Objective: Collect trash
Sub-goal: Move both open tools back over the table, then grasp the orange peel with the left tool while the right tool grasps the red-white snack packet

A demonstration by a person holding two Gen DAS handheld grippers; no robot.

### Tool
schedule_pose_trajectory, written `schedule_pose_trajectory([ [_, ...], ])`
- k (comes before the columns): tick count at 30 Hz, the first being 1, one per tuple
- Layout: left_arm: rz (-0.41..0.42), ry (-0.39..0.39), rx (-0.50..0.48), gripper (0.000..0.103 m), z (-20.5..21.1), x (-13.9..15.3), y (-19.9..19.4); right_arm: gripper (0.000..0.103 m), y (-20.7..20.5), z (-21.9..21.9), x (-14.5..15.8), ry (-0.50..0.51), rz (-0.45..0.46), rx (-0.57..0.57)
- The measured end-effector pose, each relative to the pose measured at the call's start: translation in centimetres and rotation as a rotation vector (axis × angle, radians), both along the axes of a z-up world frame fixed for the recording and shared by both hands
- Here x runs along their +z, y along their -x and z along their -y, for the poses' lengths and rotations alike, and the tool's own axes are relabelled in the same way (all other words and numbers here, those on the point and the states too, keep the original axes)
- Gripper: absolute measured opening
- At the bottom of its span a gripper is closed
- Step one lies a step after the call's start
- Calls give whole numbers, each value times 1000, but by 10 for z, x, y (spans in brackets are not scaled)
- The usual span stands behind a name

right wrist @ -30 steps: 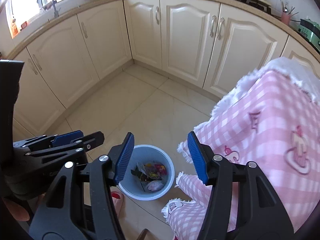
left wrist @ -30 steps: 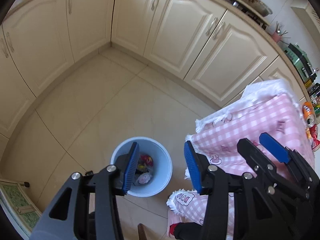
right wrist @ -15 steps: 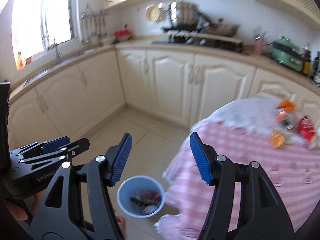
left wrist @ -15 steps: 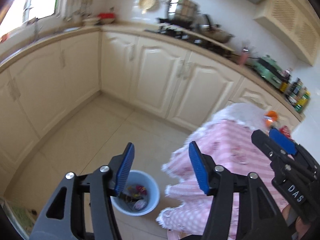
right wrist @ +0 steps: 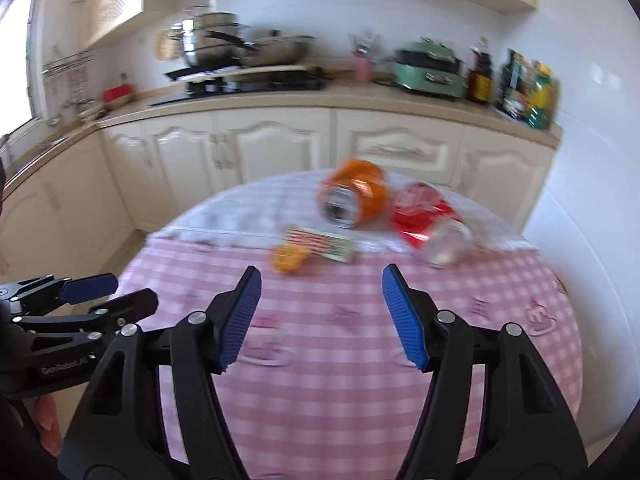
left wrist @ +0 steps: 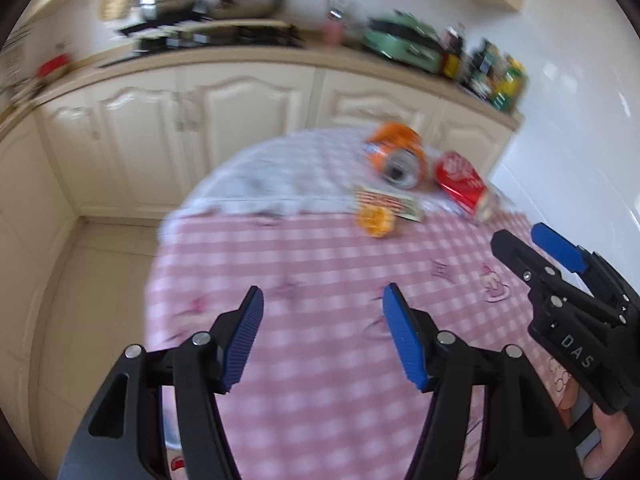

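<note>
Trash lies at the far side of a round table with a pink checked cloth (left wrist: 320,280) (right wrist: 340,328). There is an orange can (left wrist: 396,158) (right wrist: 354,196) on its side, a crushed red can (left wrist: 460,182) (right wrist: 420,212), a clear cup (right wrist: 448,244), a striped flat packet (left wrist: 386,202) (right wrist: 320,242) and a small orange crumpled piece (left wrist: 374,220) (right wrist: 288,258). My left gripper (left wrist: 322,336) (right wrist: 100,292) hovers over the near cloth, its jaws opening with nothing between them. My right gripper (right wrist: 322,316) (left wrist: 528,246) is open and empty beside it, short of the trash.
Cream cabinets (right wrist: 272,148) and a counter run behind the table, carrying a stove with pots (right wrist: 224,44), a green appliance (right wrist: 428,68) and bottles (right wrist: 524,92). A white wall (right wrist: 592,160) stands to the right. Tiled floor (left wrist: 92,280) lies left of the table.
Both views have swung up and right from the blue bin on the floor to the table top. The bin has left view, the trash has come into view, and both jaws stand wider.
</note>
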State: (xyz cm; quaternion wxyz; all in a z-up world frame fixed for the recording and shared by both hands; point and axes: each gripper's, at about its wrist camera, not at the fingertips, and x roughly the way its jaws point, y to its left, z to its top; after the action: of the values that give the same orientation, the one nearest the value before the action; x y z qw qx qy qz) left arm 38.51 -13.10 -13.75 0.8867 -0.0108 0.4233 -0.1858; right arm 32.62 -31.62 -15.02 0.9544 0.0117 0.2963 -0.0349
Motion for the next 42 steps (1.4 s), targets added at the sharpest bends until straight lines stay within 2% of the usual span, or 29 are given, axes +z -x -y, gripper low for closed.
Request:
schedule_pose_trajectory([
  [3,-30,-35,-45,61,37,-14,-24,64,-7,27,-14,-11,-25,-33],
  [6,-2,-112,-67,61,63,-25,-41,64,-19,46,-25,-25,-51,-38],
  [14,-24,-189,-76,60,97,-51,-90,66,-45,57,-42,-38,-100,-11],
  [15,-26,-191,-74,57,98,-53,-94,66,-49,57,-44,-42,-105,-4],
  [16,-28,-188,-78,47,98,-54,-97,66,-51,57,-44,-42,-108,0],
  [18,-16,-182,-82,33,95,-54,-99,66,-57,55,-45,-35,-116,10],
  [19,-17,-176,-84,31,95,-54,-100,66,-60,53,-46,-31,-120,17],
  [23,-15,-151,-101,29,85,-53,-99,66,-72,44,-49,-51,-154,64],
  [27,-22,-96,-97,29,70,-50,-91,66,-85,27,-51,3,-170,111],
  [35,28,-132,-40,29,30,-39,-77,66,-125,-9,-55,44,-200,206],
  [42,72,-174,14,29,1,-30,-69,66,-150,-27,-70,46,-244,230],
])
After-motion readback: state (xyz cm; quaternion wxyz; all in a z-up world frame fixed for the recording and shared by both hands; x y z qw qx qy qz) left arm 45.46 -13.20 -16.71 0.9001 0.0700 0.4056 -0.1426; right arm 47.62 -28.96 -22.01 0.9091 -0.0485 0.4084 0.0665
